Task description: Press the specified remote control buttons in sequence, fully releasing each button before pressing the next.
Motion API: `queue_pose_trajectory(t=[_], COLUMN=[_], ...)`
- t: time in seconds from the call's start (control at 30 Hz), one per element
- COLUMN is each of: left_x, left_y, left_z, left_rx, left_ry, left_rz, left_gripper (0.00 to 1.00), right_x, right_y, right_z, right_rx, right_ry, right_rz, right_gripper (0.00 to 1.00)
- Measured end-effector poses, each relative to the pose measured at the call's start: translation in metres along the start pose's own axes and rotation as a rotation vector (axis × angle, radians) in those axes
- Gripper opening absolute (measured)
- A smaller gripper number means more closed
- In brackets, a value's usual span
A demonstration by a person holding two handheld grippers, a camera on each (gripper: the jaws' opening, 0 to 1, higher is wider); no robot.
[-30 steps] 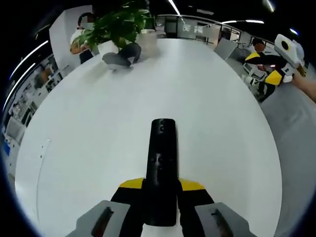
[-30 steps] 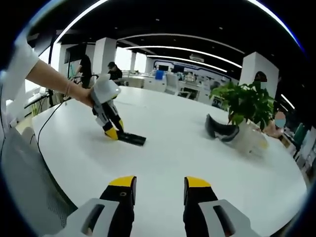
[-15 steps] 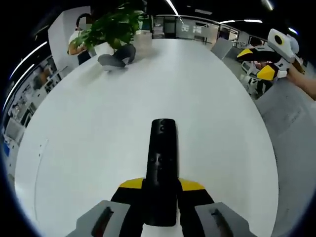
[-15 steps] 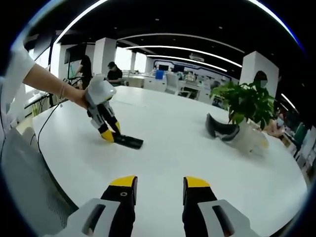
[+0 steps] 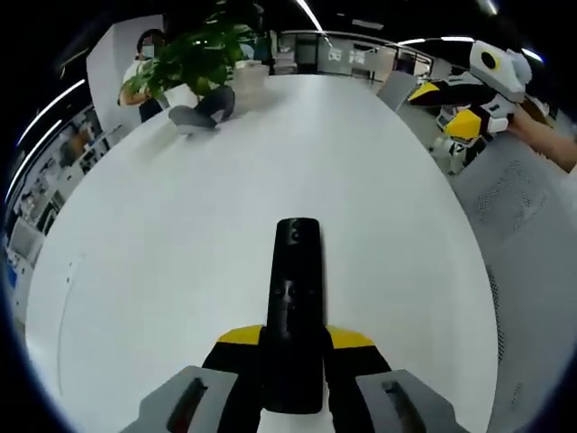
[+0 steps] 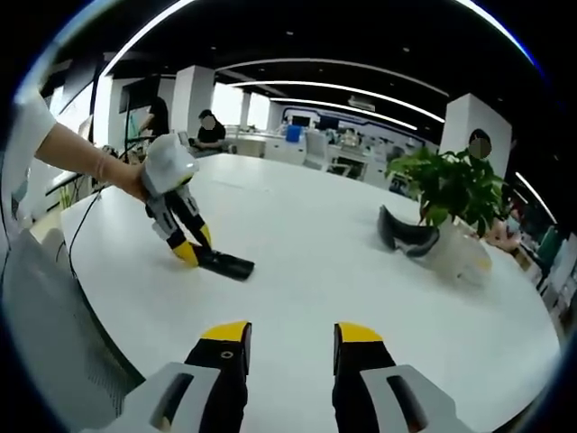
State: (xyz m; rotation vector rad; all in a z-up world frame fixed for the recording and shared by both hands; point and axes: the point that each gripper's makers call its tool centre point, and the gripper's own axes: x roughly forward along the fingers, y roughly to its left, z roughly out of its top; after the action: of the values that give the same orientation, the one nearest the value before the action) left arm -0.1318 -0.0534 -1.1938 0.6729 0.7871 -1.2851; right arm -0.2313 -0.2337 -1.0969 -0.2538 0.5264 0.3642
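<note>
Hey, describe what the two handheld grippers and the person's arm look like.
Each gripper, left and right, has black jaws with yellow tips on a grey body. Seen from the right gripper view, the left one carries a white rounded housing, and the person's arm shows a short white sleeve and a thin bracelet.

An open-plan office: desks (image 6: 270, 144), strip ceiling lights (image 6: 343, 90), white meeting table (image 6: 306, 234).

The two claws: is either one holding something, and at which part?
The left claw grips the long black plastic remote control at its near end, the far end lying out on the white table. The right claw is open and holds nothing.
</note>
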Motion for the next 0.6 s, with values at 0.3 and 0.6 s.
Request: queue_pose_trajectory(t=[0.3, 0.6], left_x=[-0.002, -0.005], left_y=[-0.013, -0.037], left_z=[-0.002, -0.004], left_rx=[0.002, 0.022], left_ry=[-0.004, -0.04], left_rz=[-0.003, -0.017], left_gripper=[0.24, 0.24], right_x=[0.001, 0.002], right_y=[0.002, 0.004], right_z=[-0.002, -0.004], right_rx=[-0.012, -0.023], right_ry=[0.014, 0.027], right_rz=[0.008, 0.014], right_gripper=[0.33, 0.33])
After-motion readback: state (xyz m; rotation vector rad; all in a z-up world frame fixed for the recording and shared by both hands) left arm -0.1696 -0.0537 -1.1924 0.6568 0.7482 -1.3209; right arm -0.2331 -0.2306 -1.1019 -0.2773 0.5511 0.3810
